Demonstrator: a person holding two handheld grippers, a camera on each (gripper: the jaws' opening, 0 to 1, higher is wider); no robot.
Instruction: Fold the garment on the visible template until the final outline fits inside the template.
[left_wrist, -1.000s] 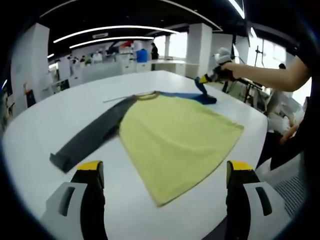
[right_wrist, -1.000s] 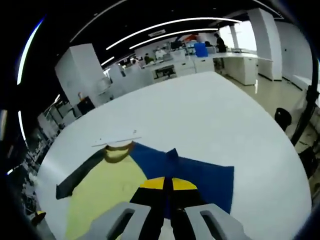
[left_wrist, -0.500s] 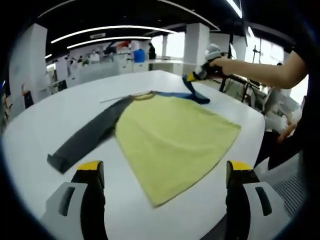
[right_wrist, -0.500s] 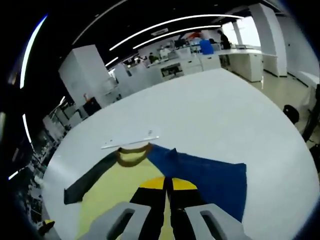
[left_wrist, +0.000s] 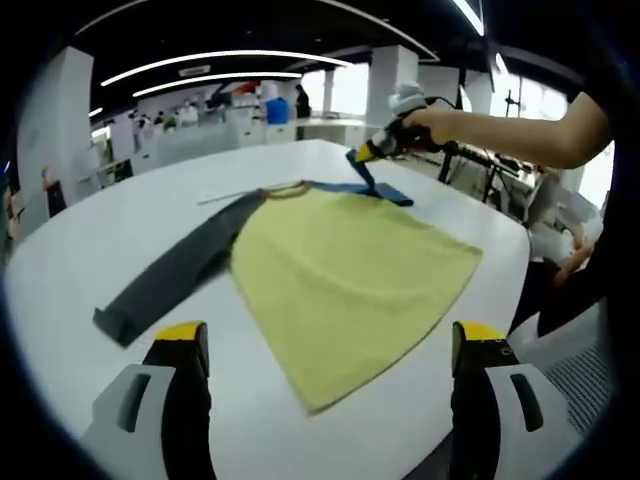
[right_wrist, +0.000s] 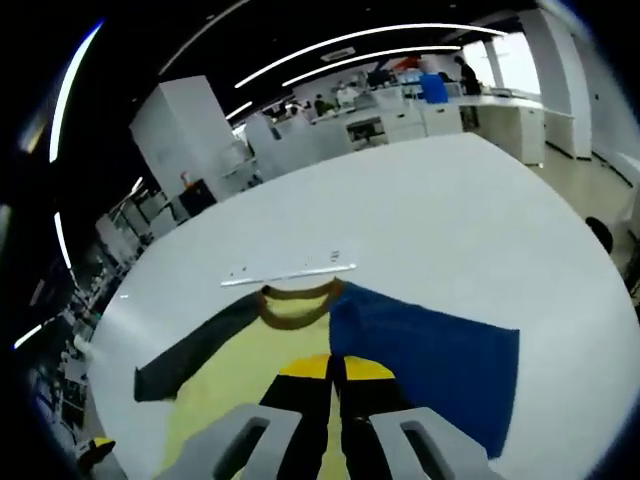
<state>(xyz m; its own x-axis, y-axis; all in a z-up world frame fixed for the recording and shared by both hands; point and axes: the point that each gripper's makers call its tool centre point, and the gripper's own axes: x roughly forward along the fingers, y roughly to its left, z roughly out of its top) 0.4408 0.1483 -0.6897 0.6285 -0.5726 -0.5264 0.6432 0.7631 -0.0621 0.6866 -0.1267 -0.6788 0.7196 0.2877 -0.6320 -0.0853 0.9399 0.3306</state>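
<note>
The garment (left_wrist: 340, 270), a long-sleeved shirt with a yellow body, one dark grey sleeve (left_wrist: 175, 275) and one blue sleeve (right_wrist: 430, 355), lies flat on the white surface (left_wrist: 80, 250), ahead of the left tongs (left_wrist: 325, 375) and directly under the right tongs (right_wrist: 335, 372). It looks light, soft and limp, so it should drape and drag from any held point; hems, cuffs and sleeve edges seem the sensible places to pinch, and lifting slowly should avoid wrinkling.

The right tongs are closed on the blue sleeve, their yellow tips pressed together over the cloth. The left tongs stand wide apart and carry nothing, hovering short of the yellow hem.

The left gripper view shows the right tongs (left_wrist: 365, 157) from the side, lifting the blue sleeve off the surface beyond the shirt's far shoulder. The right gripper view shows the brown collar (right_wrist: 293, 303) and, just past it, a thin pale strip (right_wrist: 290, 273) lying on the surface, perhaps a template mark.
</note>
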